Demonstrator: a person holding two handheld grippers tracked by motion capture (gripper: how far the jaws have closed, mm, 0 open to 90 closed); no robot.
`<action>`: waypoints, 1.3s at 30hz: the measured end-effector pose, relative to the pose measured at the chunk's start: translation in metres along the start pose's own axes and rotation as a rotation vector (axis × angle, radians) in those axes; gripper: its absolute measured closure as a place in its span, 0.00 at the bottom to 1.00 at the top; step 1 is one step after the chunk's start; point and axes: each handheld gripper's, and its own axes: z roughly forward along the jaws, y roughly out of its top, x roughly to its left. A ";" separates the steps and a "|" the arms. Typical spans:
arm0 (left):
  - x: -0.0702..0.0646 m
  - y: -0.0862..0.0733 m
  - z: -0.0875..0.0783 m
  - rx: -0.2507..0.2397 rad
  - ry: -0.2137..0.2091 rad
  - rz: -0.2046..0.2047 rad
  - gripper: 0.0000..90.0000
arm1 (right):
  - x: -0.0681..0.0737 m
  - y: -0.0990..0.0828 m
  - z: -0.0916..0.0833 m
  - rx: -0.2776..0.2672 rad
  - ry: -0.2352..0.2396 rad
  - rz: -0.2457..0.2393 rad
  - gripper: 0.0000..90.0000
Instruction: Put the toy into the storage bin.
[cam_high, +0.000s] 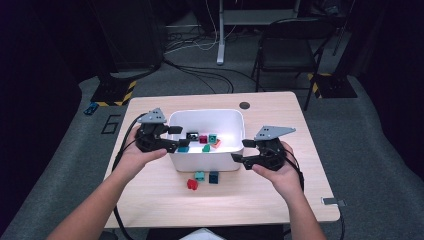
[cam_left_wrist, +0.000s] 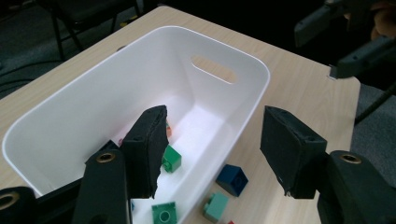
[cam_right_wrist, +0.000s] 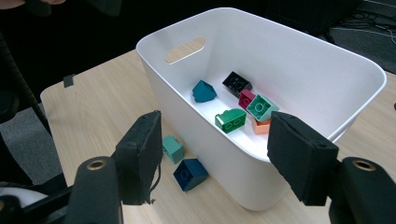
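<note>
Bricks sit in two groups: several in the white bin (cam_high: 206, 120) at mid-table, and three on the wood in front of it, a red brick (cam_high: 192, 184), a teal brick (cam_high: 200, 175) and a dark blue brick (cam_high: 214, 177). I see my left gripper (cam_high: 176, 137) over the bin's left rim, jaws wide with nothing between. My right gripper (cam_high: 243, 150) hangs at the bin's right end, likewise wide and empty.

A lab-like recording room: dark curtained walls, floor cables (cam_high: 200, 75), hazard-striped stand bases (cam_high: 114, 92), folding chair (cam_high: 290, 45).
</note>
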 end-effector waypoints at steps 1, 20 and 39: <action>-0.002 -0.003 -0.001 0.001 -0.004 0.000 0.46 | 0.000 0.000 0.000 0.000 0.000 0.000 0.39; -0.027 -0.056 0.006 0.035 -0.021 -0.021 0.45 | 0.002 0.000 0.002 0.005 0.002 -0.004 0.39; -0.032 -0.120 0.053 0.097 -0.013 -0.088 0.45 | 0.002 0.000 0.003 0.011 0.000 -0.009 0.39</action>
